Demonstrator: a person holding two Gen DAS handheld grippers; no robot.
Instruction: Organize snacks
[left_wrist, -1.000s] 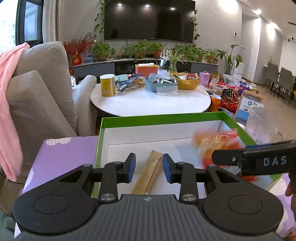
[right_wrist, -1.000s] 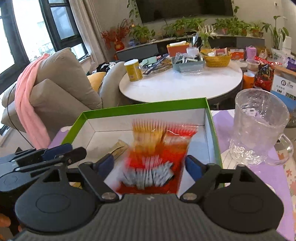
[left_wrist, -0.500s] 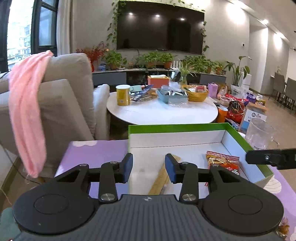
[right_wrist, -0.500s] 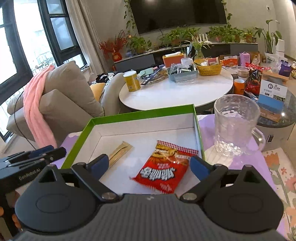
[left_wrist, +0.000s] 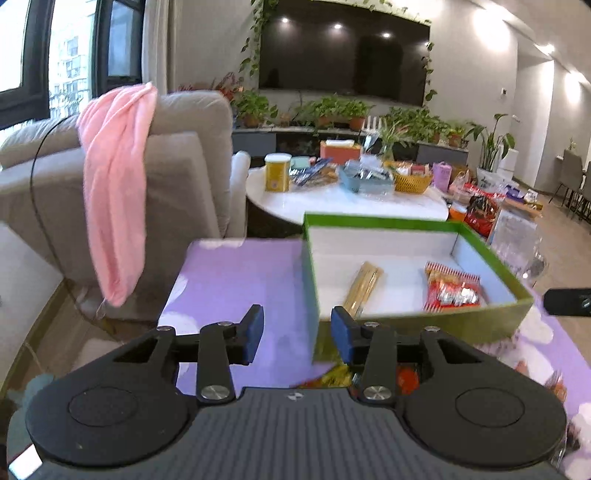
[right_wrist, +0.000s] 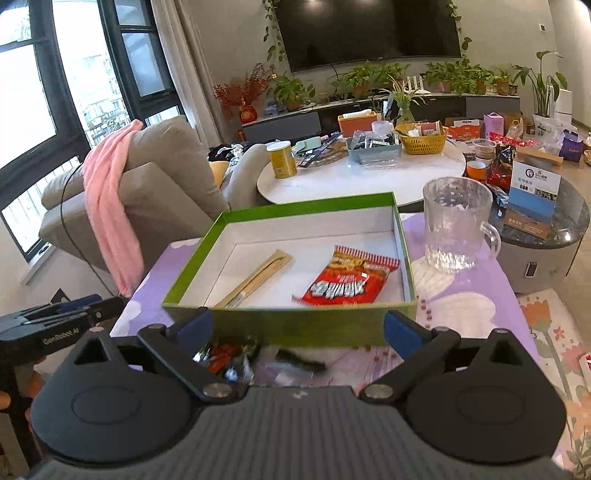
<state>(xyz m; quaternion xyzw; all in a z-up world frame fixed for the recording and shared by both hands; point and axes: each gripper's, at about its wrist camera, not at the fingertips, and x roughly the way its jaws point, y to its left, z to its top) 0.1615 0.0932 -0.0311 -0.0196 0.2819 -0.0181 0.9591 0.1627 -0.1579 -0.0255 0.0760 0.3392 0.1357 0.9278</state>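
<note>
1. left gripper (left_wrist: 297, 334): jaws opening, nothing between the blue pads; it hangs over the purple counter cloth (left_wrist: 236, 280) at the near left corner of the box.
2. right gripper (right_wrist: 298, 328): spread wide and released, empty; it sits just short of the box's near wall. the left gripper also shows at the left edge of the right wrist view.
3. loose snack wrappers (right_wrist: 229, 354) lie on the cloth just before the box, partly hidden by the gripper bodies; kinds cannot be told.
4. green box (right_wrist: 288, 325) with a white inside rests on the counter, open at the top.
5. inside it: a tan paper-wrapped stick (right_wrist: 258, 278) lying on a slant at the left, and a red snack packet (right_wrist: 347, 280) flat at the right; the two lie apart.
6. clear glass mug (right_wrist: 456, 225) stands upright on the cloth just right of the box, handle to the right.
7. beyond: a grey armchair (right_wrist: 162, 177) with a pink towel (right_wrist: 107, 206) draped over its back.
8. farther: a round white table (right_wrist: 362, 173) carrying a yellow can (right_wrist: 282, 160), a grey tray and a yellow basket (right_wrist: 421, 142).
9. far wall: potted plants under a dark tv screen (right_wrist: 365, 29).
</note>
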